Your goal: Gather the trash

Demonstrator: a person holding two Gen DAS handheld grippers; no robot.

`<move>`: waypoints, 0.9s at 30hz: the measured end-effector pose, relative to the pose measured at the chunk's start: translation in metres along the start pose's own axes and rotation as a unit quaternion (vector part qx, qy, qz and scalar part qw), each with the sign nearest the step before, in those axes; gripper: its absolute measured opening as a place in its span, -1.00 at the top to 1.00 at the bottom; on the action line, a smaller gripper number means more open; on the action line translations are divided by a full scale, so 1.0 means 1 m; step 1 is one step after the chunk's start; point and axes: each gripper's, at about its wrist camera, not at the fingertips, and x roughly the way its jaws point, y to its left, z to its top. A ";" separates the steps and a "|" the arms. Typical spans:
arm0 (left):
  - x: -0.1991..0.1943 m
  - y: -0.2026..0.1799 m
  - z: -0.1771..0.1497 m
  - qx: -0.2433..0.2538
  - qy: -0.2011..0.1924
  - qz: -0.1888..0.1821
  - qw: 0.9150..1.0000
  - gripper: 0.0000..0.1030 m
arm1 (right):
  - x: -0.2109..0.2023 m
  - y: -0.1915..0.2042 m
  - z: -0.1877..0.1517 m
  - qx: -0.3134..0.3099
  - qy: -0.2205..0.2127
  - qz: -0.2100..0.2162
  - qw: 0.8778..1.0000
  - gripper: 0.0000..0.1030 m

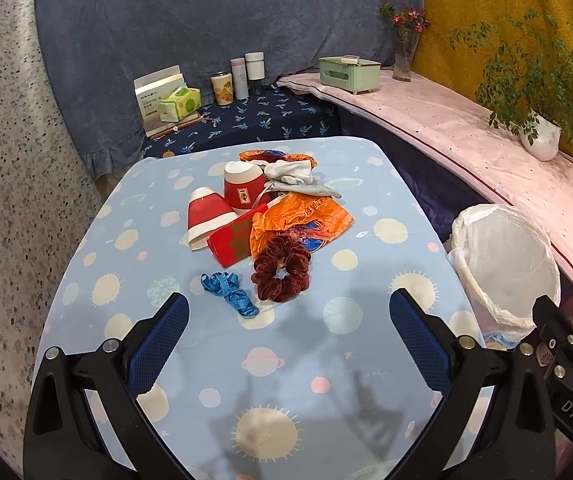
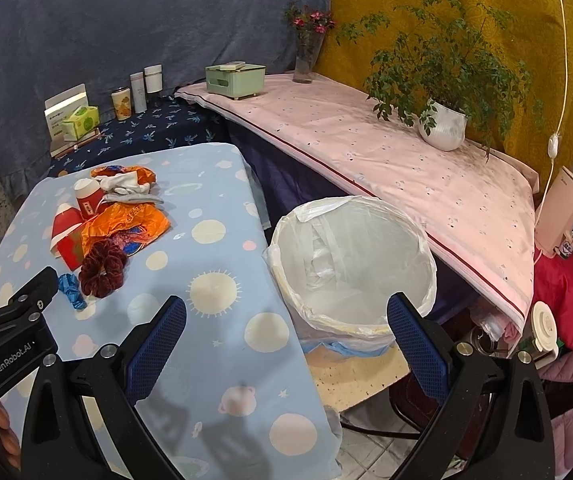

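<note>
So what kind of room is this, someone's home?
Probably a lived-in home room, dressed up with draped cloths. A small table under a planet-print cover holds litter, a lined waste bin stands beside it, and a potted plant sits on a shelf.

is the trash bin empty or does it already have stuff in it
Empty as far as shown: the trash bin holds only its white liner in the right wrist view, and the trash pile sits on the table.

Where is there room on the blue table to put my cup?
The near half of the table, between the scrunchie and the left gripper, is bare. So is the strip along the trash bin side. The far middle is crowded: paper cups, orange bag.
</note>
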 end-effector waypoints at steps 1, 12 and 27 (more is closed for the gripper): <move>0.000 -0.001 0.001 0.001 0.001 -0.002 1.000 -0.86 | 0.001 -0.001 0.000 0.001 0.000 -0.001 1.000 -0.87; 0.005 -0.007 0.006 0.000 0.006 -0.011 1.000 -0.86 | 0.004 -0.006 0.001 0.008 -0.001 -0.002 1.000 -0.87; 0.008 -0.014 0.010 -0.002 0.012 -0.012 1.000 -0.86 | 0.008 -0.009 0.006 0.010 0.000 -0.002 1.000 -0.87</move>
